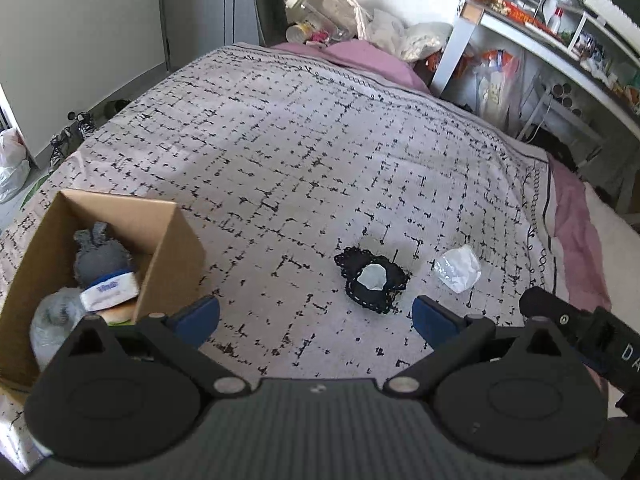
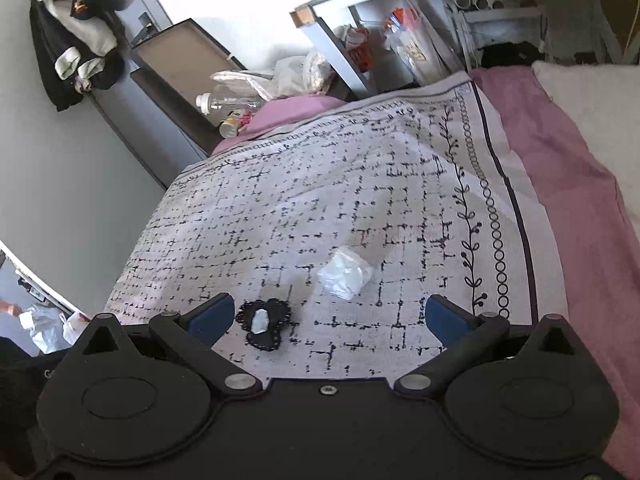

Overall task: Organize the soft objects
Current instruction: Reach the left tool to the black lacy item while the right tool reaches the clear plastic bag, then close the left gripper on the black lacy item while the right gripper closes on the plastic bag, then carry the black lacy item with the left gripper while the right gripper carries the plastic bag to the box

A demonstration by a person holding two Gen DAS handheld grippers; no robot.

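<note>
A black lace-edged soft piece with a pale centre (image 1: 373, 280) lies on the patterned bedspread (image 1: 304, 152); it also shows in the right wrist view (image 2: 264, 323). A crumpled clear plastic packet (image 1: 458, 268) lies to its right, also in the right wrist view (image 2: 347, 273). A cardboard box (image 1: 168, 240) at the left holds a grey plush toy (image 1: 100, 254), a tissue pack (image 1: 110, 291) and a clear bag. My left gripper (image 1: 316, 318) is open and empty, just short of the black piece. My right gripper (image 2: 330, 318) is open and empty, near the packet.
The right gripper's body (image 1: 580, 324) shows at the left wrist view's right edge. Bottles and bags (image 1: 320, 20) crowd the bed's far end. A white desk with shelves (image 1: 540, 40) stands to the right. A pink sheet (image 2: 560, 168) and white pillow (image 2: 592, 96) lie beside the bedspread.
</note>
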